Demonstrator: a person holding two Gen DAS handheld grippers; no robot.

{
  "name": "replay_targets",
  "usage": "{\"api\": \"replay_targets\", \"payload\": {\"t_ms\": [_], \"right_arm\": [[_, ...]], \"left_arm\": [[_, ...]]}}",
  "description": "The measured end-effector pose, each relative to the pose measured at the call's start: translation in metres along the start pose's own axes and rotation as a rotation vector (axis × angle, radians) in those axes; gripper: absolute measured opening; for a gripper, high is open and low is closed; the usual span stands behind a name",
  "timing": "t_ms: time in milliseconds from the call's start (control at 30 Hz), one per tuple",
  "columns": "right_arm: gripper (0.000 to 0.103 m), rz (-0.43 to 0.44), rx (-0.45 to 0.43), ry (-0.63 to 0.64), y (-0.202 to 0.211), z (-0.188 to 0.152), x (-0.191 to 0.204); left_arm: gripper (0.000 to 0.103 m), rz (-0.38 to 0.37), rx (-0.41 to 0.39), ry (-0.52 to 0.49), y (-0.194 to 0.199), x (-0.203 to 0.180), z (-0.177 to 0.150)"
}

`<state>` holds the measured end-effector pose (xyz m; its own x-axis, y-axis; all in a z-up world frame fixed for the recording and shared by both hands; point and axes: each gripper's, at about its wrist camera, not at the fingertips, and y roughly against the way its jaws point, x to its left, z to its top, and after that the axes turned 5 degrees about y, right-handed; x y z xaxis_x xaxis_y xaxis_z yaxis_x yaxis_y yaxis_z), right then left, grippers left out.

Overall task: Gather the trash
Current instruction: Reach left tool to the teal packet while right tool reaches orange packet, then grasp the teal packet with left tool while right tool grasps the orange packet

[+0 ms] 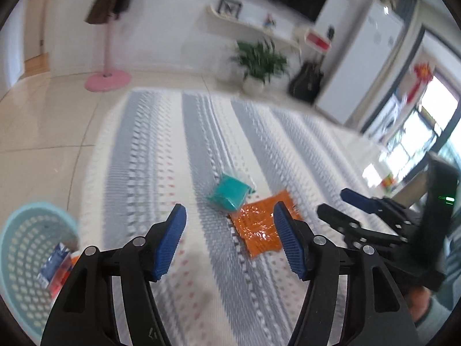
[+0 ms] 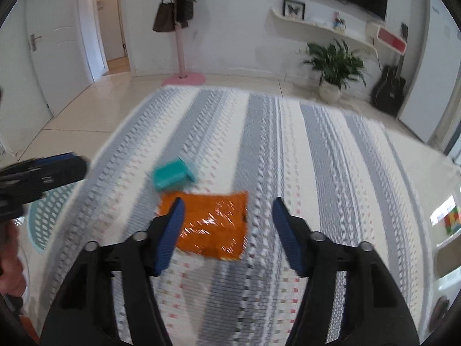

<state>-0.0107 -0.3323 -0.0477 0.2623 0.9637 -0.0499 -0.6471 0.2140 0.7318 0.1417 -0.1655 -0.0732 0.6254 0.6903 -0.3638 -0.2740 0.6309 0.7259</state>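
An orange foil wrapper [image 2: 213, 225] lies flat on the striped rug [image 2: 317, 173]; it also shows in the left wrist view [image 1: 259, 225]. A teal packet [image 2: 173, 174] lies just beyond it, also in the left wrist view [image 1: 230, 193]. My right gripper [image 2: 227, 227] is open and empty, above the wrapper's near edge; it shows at the right of the left wrist view [image 1: 340, 204]. My left gripper [image 1: 230, 239] is open and empty above the rug, left of the wrapper. A light blue basket [image 1: 26, 259] with wrappers inside stands at the left.
The basket [image 2: 49, 216] sits at the rug's left edge, partly behind the left gripper [image 2: 57, 170]. A pink coat stand [image 2: 183, 77], potted plant [image 2: 334, 66] and guitar [image 2: 389, 86] stand by the far wall. Tiled floor [image 1: 43, 144] surrounds the rug.
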Motion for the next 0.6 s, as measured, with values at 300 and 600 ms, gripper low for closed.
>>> {"api": "replay_targets", "payload": {"t_ms": [300,600], "right_arm": [[0.063,0.094,0.068,-0.045,-0.040,-0.018,-0.014],[0.078,0.122,0.167,-0.038,-0.078,-0.016,0.005]], "left_arm": [[0.059,0.073,0.129,-0.075,-0.093,-0.008,0.010],[0.037,0.085,0.084,-0.025,-0.077,0.000,0.012]]}}
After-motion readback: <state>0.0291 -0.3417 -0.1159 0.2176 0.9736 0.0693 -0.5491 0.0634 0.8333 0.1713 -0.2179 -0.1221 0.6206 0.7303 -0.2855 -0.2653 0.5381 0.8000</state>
